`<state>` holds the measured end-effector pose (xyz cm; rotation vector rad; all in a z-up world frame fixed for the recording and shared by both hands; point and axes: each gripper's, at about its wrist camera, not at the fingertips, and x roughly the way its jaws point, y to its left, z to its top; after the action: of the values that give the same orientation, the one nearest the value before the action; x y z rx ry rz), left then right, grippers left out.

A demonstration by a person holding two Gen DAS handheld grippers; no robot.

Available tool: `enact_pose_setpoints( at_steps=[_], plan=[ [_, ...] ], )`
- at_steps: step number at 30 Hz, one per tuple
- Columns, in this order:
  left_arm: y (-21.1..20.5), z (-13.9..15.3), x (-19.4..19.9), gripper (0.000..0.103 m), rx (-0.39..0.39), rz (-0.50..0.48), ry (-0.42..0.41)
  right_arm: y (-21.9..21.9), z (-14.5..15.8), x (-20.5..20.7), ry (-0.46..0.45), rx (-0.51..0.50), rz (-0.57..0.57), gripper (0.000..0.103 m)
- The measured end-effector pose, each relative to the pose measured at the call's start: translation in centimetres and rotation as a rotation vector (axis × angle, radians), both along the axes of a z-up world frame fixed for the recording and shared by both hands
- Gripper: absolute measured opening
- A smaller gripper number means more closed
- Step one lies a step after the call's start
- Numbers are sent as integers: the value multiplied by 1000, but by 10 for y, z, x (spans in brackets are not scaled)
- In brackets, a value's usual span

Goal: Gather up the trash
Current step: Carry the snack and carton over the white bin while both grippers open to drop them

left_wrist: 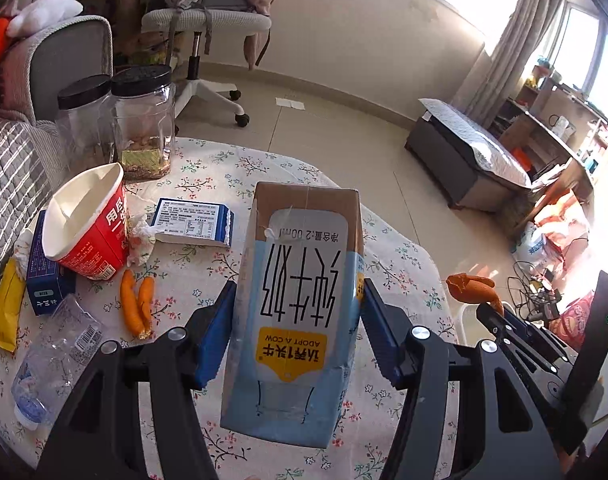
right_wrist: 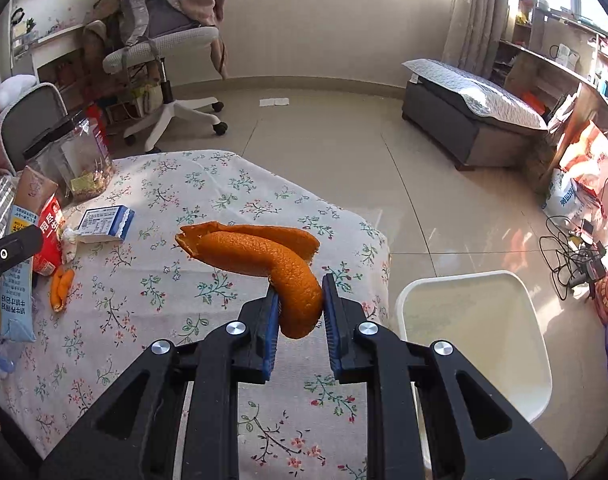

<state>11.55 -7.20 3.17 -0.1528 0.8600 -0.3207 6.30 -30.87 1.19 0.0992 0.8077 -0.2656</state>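
Observation:
My left gripper (left_wrist: 298,328) is shut on a blue and brown milk carton (left_wrist: 296,300) and holds it above the floral table (left_wrist: 403,280). My right gripper (right_wrist: 300,304) is shut on an orange peel (right_wrist: 264,256) held above the table's right part; the peel also shows in the left wrist view (left_wrist: 469,288). A white trash bin (right_wrist: 475,340) stands on the floor right of the table. On the table lie a red noodle cup (left_wrist: 88,224), a crushed plastic bottle (left_wrist: 56,360), more orange peel (left_wrist: 138,304), a crumpled tissue (left_wrist: 142,238) and a blue-white box (left_wrist: 192,222).
Two clear jars with black lids (left_wrist: 116,124) stand at the table's far left. A blue box (left_wrist: 44,276) and a yellow packet (left_wrist: 6,308) lie at the left edge. An office chair (right_wrist: 164,60), a low bench (right_wrist: 471,116) and floor cables (right_wrist: 575,252) are beyond.

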Motion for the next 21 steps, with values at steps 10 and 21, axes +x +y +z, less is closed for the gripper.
enact_pose_setpoints(
  at_steps=[10, 21],
  plan=[
    [-83, -1, -23, 60, 51, -136, 7, -107, -24, -29, 92, 24, -319, 21],
    [-166, -15, -36, 60, 80, -276, 48, -162, -13, -70, 1, 49, -555, 79]
  ],
)
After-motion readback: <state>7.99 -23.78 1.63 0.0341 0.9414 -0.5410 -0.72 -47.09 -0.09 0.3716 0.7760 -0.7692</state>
